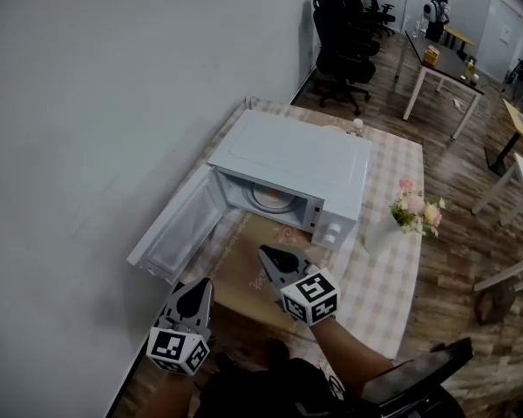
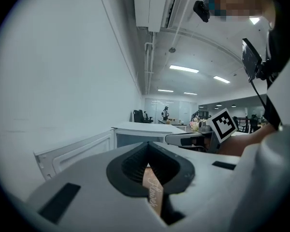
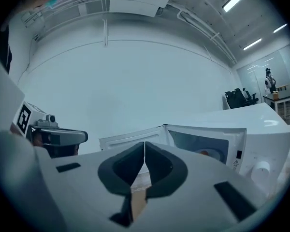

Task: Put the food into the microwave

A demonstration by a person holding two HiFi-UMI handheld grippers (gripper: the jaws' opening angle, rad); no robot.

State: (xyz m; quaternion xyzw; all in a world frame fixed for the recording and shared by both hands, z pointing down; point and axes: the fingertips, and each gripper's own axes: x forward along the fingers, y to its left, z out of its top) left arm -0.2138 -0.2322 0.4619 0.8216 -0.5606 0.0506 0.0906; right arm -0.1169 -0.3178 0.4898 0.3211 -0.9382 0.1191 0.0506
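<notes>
**While both grippers hang closed, the food sits inside the open microwave**

Where writing shows, little of it can be read. The brown sheet [image 1: 244, 279] carries pale cursive lettering, glimpsed in the left gripper view behind the jaw tips, that seems to start "Flo". A small label [image 3: 236, 164] on the microwave [image 1: 288, 159] front is too small to read. Each gripper's cube bears black-and-white square markers.

The microwave stands toward the far left of a table under a checked cloth [image 1: 385, 277], close to the white wall [image 1: 105, 103]. Its door [image 1: 179, 229] is swung wide to the left. The brown sheet lies in front of it, toward the table's near edge. Pink flowers [image 1: 416, 209] stand near the right edge. Beyond are a wooden floor [image 1: 453, 233], black office chairs [image 1: 344, 33] and white desks.

A pale round plate [image 1: 270, 200] lies in the cavity, and the right gripper view shows an orange patch of food [image 3: 206, 152] on it, too small to name. The left gripper [image 1: 202, 287] and right gripper [image 1: 266, 253] hover over the sheet near the table's near edge, apart from the food. Each has its jaws pressed together with nothing between them.
</notes>
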